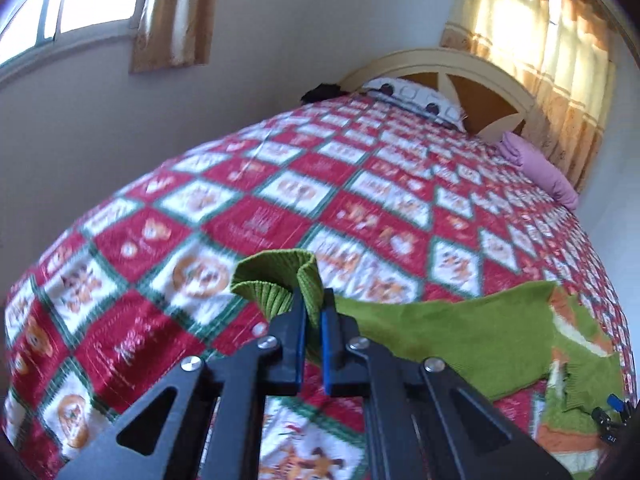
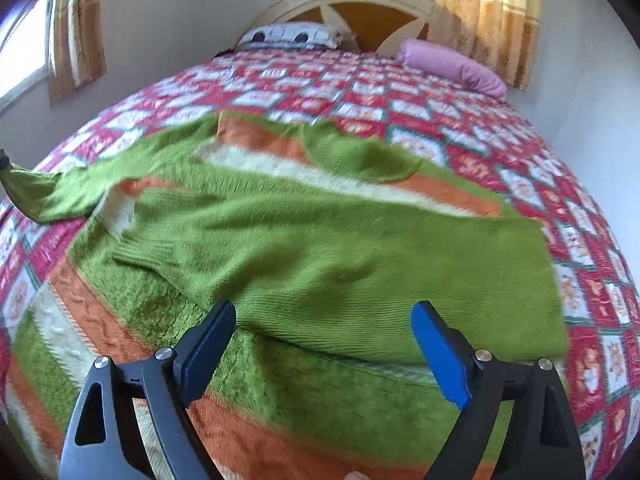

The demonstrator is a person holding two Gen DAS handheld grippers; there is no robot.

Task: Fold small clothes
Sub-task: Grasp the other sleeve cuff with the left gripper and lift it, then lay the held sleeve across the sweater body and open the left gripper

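Sleeve fold in hand, sweater on the bed.
Left wrist: left gripper (image 1: 311,312) clamped on the green sleeve cuff (image 1: 280,276), lifted above the quilt (image 1: 168,216); next, carry it across the body.
Right wrist: right gripper (image 2: 324,328) jaws wide apart, holding nothing, over the sweater (image 2: 320,248); likely pins it.

A small green knit sweater (image 2: 320,248) with orange and cream stripes is lying spread across the patchwork bedspread (image 2: 500,152), its body rumpled. One sleeve (image 1: 440,332) is stretching sideways off the bedspread's surface, its ribbed cuff (image 1: 280,280) being pinched and lifted, bunching upward.
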